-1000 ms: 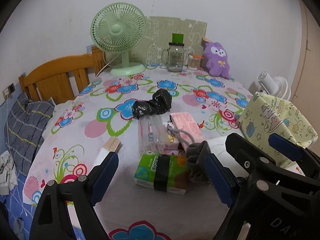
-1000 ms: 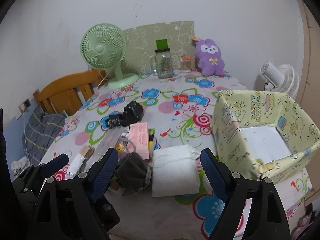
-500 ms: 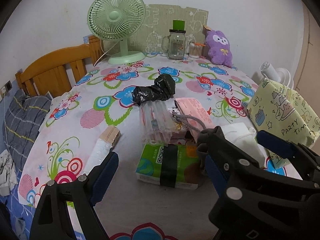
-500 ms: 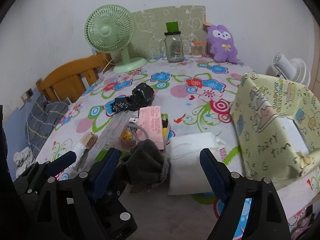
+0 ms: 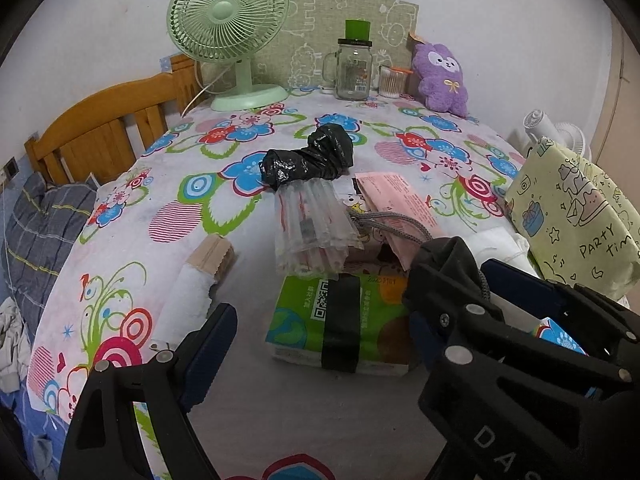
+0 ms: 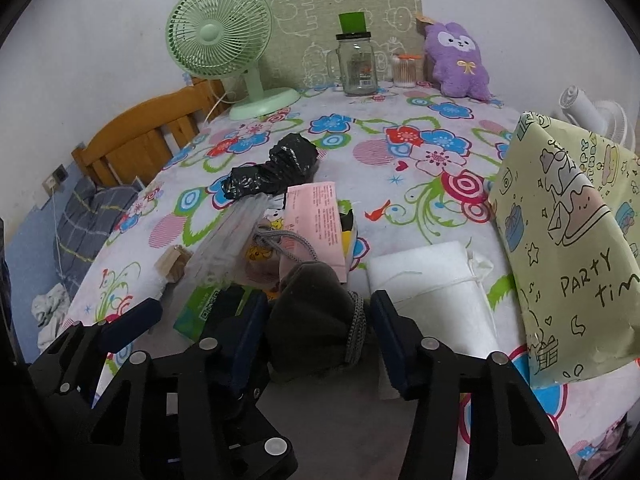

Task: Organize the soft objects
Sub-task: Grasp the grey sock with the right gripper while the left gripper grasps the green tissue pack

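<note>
A dark grey drawstring pouch (image 6: 312, 312) lies near the front of the flowered tablecloth (image 6: 400, 168). My right gripper (image 6: 318, 332) is lowered around it, one finger on each side. Its jaws are closing and the pads stand just beside the cloth. In the left wrist view the pouch (image 5: 448, 252) peeks over the right gripper's black body. My left gripper (image 5: 316, 340) stands open over a green tissue pack (image 5: 296, 312); its right finger is mostly hidden behind the other gripper. A white folded pad (image 6: 432, 280) lies right of the pouch.
A yellow-green "party time" paper box (image 6: 560, 240) stands at the right. A black plastic bag (image 5: 308, 158), clear packet (image 5: 312, 224) and pink packet (image 5: 396, 200) lie mid-table. At the back are a green fan (image 5: 228, 12), glass jar (image 5: 354, 70) and purple plush (image 5: 442, 76). A wooden headboard (image 5: 100, 132) is left.
My right gripper has come down and forward onto the grey pouch, and its jaws have narrowed around it. The left gripper has sunk a little toward the tissue pack, still wide.
</note>
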Motion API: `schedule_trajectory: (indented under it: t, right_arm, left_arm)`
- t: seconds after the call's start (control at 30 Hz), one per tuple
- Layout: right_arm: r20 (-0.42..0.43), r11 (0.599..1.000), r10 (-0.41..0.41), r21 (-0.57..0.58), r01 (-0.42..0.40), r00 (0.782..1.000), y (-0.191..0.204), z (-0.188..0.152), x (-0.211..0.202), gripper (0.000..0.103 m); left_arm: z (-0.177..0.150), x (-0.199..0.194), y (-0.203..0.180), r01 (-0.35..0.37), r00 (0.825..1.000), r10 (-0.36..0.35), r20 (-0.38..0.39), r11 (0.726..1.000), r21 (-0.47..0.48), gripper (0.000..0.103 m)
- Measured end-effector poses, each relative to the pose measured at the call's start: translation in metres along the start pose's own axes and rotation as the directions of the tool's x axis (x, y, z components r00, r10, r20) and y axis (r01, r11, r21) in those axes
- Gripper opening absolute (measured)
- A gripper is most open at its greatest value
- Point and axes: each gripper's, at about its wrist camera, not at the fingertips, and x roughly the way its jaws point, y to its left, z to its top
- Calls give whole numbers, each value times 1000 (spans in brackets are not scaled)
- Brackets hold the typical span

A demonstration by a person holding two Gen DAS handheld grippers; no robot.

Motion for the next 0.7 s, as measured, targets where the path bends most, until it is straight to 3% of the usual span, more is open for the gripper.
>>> schedule_trajectory:
  t: [0.23, 0.43, 0.57, 0.7]
  right_arm:
    - [11, 1000, -7, 10, 7, 1000, -3, 1, -1, 44]
    - [13, 1000, -16, 17, 16, 1000, -4, 3, -3, 42]
    - [16, 1000, -22, 15, 21, 1000, -4, 2, -4, 41]
    - [20, 1000, -23, 19, 23, 1000, -5, 1, -5, 40]
  left_arm:
    - [2, 4, -1, 12, 1000, -12, -6, 1000, -3, 89]
    - [2, 8, -3, 11, 1000, -11, -13, 1000, 0, 89]
    - [1, 12, -3, 49, 998, -50, -40, 999, -14, 75]
    - [0, 13, -4, 49, 998, -49, -49, 999, -12, 72]
